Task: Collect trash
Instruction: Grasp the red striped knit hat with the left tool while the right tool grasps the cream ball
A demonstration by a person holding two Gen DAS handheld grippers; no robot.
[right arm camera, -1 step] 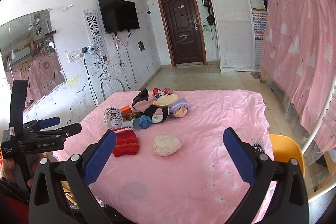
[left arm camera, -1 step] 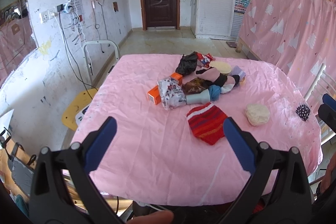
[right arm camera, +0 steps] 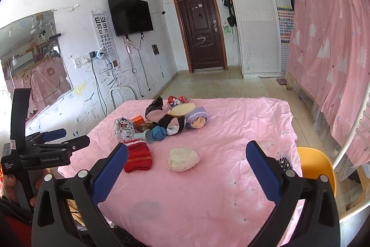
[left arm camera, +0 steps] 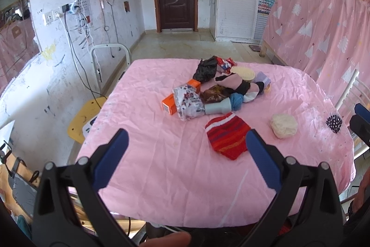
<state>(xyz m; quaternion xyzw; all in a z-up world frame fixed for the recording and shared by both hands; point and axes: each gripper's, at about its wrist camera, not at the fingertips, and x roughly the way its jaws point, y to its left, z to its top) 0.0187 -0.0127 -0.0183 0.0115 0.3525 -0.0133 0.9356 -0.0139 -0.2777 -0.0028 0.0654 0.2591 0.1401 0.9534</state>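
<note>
- A table [left arm camera: 161,168] under a pink cloth fills the room's middle, a yellow chair [right arm camera: 316,168] at its right edge.
- Left gripper [left arm camera: 185,154], blue pads wide apart and empty, hangs over the near edge of the table; in the right wrist view it shows at far left [right arm camera: 53,142], gripped by a hand [right arm camera: 11,184].
- Right gripper [right arm camera: 185,168], likewise spread wide and holding nothing, hovers above the near side of the cloth.
- A heap [left arm camera: 222,89] of mixed items sits past the table's centre: black bag [left arm camera: 205,71], orange box [left arm camera: 171,103], printed wrapper [left arm camera: 188,103], grey tube [left arm camera: 217,107], blue ball [left arm camera: 237,100], cream brush [left arm camera: 244,72].
- A red striped knit piece [left arm camera: 227,136] lies flat just before the heap, near the left gripper's right pad.
- A crumpled white wad [left arm camera: 284,126] rests alone right of it, apart from the heap.
</note>
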